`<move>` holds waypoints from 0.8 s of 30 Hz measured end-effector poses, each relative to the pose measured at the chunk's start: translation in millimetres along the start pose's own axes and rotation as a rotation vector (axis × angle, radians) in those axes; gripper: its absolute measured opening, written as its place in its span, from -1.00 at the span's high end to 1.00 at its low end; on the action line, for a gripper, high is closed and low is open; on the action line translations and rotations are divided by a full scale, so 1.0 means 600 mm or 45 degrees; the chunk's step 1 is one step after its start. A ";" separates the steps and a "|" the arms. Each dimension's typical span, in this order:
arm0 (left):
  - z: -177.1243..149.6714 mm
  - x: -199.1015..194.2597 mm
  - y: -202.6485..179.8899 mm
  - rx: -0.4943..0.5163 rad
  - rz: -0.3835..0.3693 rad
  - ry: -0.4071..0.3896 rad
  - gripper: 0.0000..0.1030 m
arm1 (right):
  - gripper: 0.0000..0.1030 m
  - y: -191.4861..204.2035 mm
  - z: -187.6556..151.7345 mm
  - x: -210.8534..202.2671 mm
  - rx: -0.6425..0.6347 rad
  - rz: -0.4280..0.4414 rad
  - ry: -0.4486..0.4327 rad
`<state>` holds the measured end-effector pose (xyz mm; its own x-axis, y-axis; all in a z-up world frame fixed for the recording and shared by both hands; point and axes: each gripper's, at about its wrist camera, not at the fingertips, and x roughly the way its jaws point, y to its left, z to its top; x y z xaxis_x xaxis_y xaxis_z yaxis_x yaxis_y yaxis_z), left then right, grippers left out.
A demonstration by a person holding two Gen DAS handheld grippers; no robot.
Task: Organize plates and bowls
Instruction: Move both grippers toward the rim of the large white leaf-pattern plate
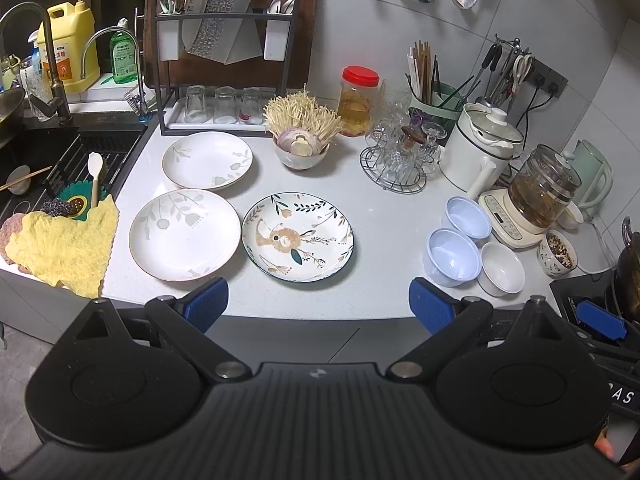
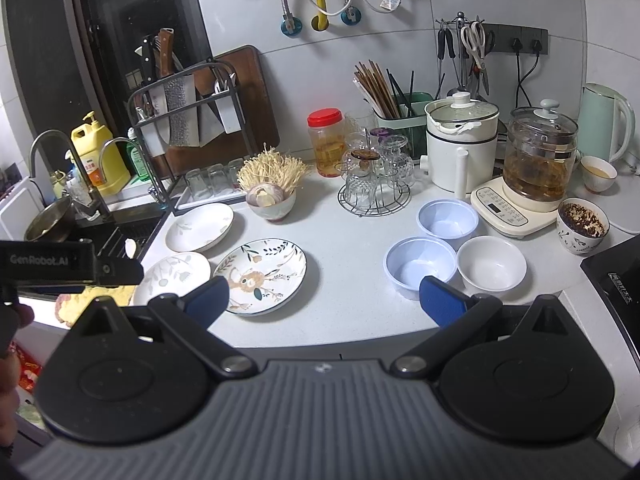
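Three plates lie on the white counter: a patterned plate (image 1: 298, 237) (image 2: 262, 276) with a deer drawing, a near white plate (image 1: 185, 234) (image 2: 172, 276) and a far white plate (image 1: 207, 159) (image 2: 199, 227). To the right stand two pale blue bowls (image 1: 454, 255) (image 2: 420, 266), the second (image 1: 468, 216) (image 2: 447, 218) behind the first, and a white bowl (image 1: 502, 267) (image 2: 491, 263). My left gripper (image 1: 318, 306) hangs open over the counter's front edge, empty. My right gripper (image 2: 325, 300) is open and empty too, in front of the blue bowls.
A bowl of mushrooms and onion (image 1: 301, 148) stands behind the plates. A glass rack (image 1: 402, 160), white pot (image 1: 478, 148), glass kettle (image 1: 540, 196) and speckled cup (image 1: 557, 254) crowd the right. The sink (image 1: 60, 168) with a yellow cloth (image 1: 68, 248) lies left.
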<state>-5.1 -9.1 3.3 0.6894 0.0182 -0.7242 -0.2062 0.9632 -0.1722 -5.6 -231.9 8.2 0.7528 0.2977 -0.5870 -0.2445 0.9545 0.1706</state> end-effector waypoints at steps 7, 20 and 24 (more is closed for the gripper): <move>0.001 0.006 0.001 0.007 0.002 0.002 -0.92 | -1.00 -0.001 0.000 0.006 0.007 0.022 0.000; 0.002 0.021 0.007 0.067 0.083 -0.034 -0.92 | -1.00 -0.044 -0.001 0.028 0.085 0.099 -0.021; -0.012 0.022 0.010 0.035 0.121 -0.029 -0.92 | -1.00 -0.048 -0.003 0.022 0.082 0.151 -0.033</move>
<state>-2.4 -4.9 -12.0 0.6834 0.1158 -0.7208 -0.2527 0.9638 -0.0847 10.1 -255.8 -6.0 0.7368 0.4079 -0.5392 -0.2936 0.9114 0.2883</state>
